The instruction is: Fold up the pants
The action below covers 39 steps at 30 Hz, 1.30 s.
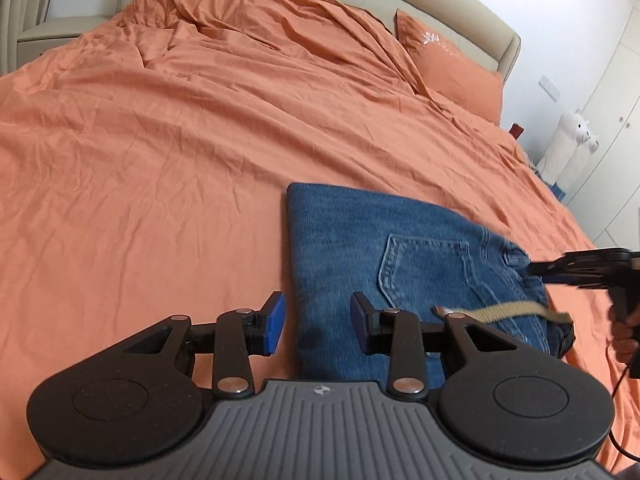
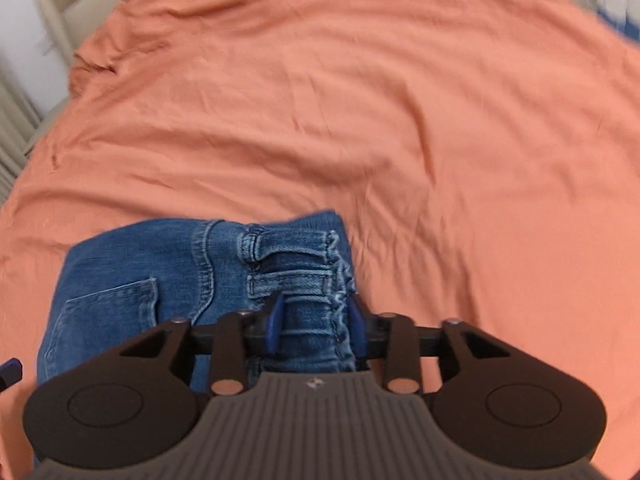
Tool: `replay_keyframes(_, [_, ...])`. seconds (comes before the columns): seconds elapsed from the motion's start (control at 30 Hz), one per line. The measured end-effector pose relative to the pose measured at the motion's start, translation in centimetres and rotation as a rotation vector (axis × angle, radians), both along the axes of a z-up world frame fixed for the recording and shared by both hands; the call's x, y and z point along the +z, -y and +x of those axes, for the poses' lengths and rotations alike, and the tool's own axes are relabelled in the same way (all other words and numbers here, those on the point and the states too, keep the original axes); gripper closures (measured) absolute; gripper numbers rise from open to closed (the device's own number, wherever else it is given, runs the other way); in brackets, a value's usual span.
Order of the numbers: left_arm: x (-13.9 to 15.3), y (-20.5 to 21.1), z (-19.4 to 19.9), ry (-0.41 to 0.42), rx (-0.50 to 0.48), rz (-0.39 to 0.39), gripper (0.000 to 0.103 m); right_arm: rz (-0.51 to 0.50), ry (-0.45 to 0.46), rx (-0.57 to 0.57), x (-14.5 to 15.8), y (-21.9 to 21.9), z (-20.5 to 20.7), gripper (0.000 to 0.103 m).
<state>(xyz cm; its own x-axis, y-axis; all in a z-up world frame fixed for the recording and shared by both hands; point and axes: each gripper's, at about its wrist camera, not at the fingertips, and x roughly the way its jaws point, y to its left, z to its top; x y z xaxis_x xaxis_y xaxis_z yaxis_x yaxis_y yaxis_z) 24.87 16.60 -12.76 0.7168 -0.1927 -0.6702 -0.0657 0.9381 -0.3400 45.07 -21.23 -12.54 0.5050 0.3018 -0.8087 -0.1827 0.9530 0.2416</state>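
Folded blue jeans (image 1: 360,248) lie on the orange bed sheet (image 1: 160,160), back pocket up, with a tan strap (image 1: 508,312) lying over the waist end. My left gripper (image 1: 318,326) is open and empty, its blue pads straddling the jeans' near left edge. My right gripper (image 1: 536,270) reaches in from the right at the waistband. In the right wrist view the jeans (image 2: 160,280) fill the lower left, and the right gripper (image 2: 316,322) has its pads either side of the waistband (image 2: 308,268), jaws apart, not clamped.
An orange pillow (image 1: 452,68) leans at the beige headboard (image 1: 480,28). A rumpled duvet (image 1: 240,20) is heaped at the far end. White plush toys (image 1: 572,140) stand beside the bed on the right, by white cupboards.
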Motion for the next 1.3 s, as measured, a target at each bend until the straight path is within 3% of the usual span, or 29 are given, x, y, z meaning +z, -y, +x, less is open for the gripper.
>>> replay_keyframes(0.1, [1.3, 0.8, -1.1, -0.01, -0.027, 0.018, 0.064, 0.041, 0.099, 0.01, 1.3, 1.3, -4.2, 0.071])
replay_keyframes(0.17, [2.3, 2.0, -2.2, -0.024, -0.078, 0.07, 0.063, 0.083, 0.148, 0.024, 1.4, 1.8, -7.1, 0.071])
replay_keyframes(0.33, [3.2, 6.5, -4.8, -0.087, -0.224, 0.293, 0.055, 0.135, 0.243, 0.062, -0.1, 1.4, -12.1, 0.071])
replay_keyframes(0.43, [2.1, 9.0, -5.9, -0.143, -0.293, 0.406, 0.054, 0.111, 0.241, 0.125, -0.9, 0.9, -11.9, 0.07])
replay_keyframes(0.53, [0.0, 10.5, -6.2, -0.213, -0.29, 0.551, 0.055, 0.103, 0.261, 0.167, -1.7, 1.5, -11.6, 0.072])
replay_keyframes(0.6, [-1.3, 11.1, -5.9, -0.236, -0.249, 0.636, 0.061, 0.104, 0.238, 0.172, -2.7, 1.8, -11.2, 0.075])
replay_keyframes(0.67, [-2.0, 11.6, -5.4, -0.244, -0.226, 0.661, 0.065, 0.121, 0.206, 0.172, -3.5, 2.0, -10.8, 0.075])
replay_keyframes(0.73, [-2.2, 12.1, -5.1, -0.252, -0.214, 0.677, 0.079, 0.137, 0.192, 0.168, -3.7, 2.2, -10.5, 0.075])
replay_keyframes(0.9, [-2.0, 14.7, -6.3, -0.228, -0.341, 0.938, 0.085, 0.145, 0.163, 0.158, -3.8, 2.6, -10.4, 0.076])
replay_keyframes(1.03, [-3.5, 14.2, -5.7, -0.304, -0.392, 0.946, 0.088, 0.116, 0.118, 0.169, -4.2, 2.3, -10.4, 0.078])
replay_keyframes(1.17, [-5.4, 13.3, -4.7, -0.373, -0.376, 0.884, 0.089, 0.04, 0.14, 0.213, -4.9, 1.2, -10.8, 0.078])
replay_keyframes(1.3, [-6.0, 13.1, -3.8, -0.397, -0.37, 0.879, 0.089, -0.027, 0.17, 0.25, -5.9, 0.1, -10.9, 0.078])
